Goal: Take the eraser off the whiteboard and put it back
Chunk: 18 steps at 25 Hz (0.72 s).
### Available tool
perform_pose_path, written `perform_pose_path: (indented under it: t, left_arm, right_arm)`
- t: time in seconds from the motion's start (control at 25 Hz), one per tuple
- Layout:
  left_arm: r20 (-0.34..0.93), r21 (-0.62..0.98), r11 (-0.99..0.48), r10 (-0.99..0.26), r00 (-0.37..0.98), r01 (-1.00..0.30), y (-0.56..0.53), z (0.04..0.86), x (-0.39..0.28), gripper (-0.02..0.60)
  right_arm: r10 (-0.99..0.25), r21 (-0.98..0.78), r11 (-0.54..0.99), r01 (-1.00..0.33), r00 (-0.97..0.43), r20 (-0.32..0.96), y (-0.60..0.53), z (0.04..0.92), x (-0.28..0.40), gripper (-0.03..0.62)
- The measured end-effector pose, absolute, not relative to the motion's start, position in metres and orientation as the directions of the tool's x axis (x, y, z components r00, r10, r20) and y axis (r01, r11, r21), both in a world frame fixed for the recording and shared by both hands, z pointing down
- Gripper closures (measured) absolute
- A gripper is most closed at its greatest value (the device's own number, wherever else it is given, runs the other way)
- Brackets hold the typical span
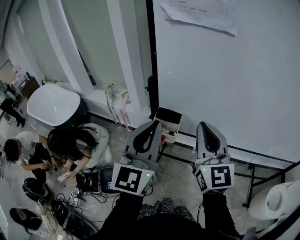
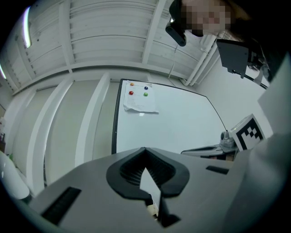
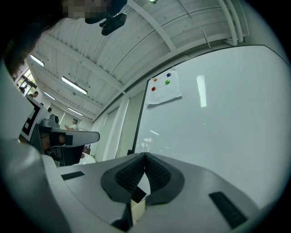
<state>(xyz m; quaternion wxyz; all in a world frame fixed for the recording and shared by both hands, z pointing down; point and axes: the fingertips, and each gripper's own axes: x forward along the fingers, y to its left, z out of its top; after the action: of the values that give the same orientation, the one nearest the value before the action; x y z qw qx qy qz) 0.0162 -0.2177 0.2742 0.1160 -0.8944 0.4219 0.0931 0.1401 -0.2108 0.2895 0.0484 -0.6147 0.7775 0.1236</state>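
Observation:
The whiteboard (image 1: 225, 75) fills the right of the head view, with a sheet of paper (image 1: 199, 13) pinned at its top. A small dark thing (image 1: 150, 87) sits on the board's left frame, and a black open box (image 1: 168, 117) rests at the bottom left corner; which of them is the eraser I cannot tell. My left gripper (image 1: 154, 123) and right gripper (image 1: 205, 124) point at the board's lower edge, both shut and empty. The left gripper view shows my left gripper (image 2: 144, 148) before the whiteboard (image 2: 173, 123). The right gripper view shows my right gripper (image 3: 145, 154) before the whiteboard (image 3: 218, 127).
Two people (image 1: 75, 145) sit on the floor at the left among cables and gear (image 1: 70, 197). A white rounded tub (image 1: 52, 104) stands behind them. The board's black stand legs (image 1: 253, 178) run along the floor, with a white roll (image 1: 281, 199) at the lower right.

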Motion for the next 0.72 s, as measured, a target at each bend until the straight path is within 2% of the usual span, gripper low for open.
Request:
perform_pose_path:
  t: [0.72]
  left_arm:
    - [-0.277,-0.149,-0.614,-0.726,0.629,-0.775,-0.195,0.267,0.021,0.580]
  right_arm:
    - [-0.943,0.127,0.202,-0.971,-0.228,-0.243,-0.185,0.278,0.151,0.588]
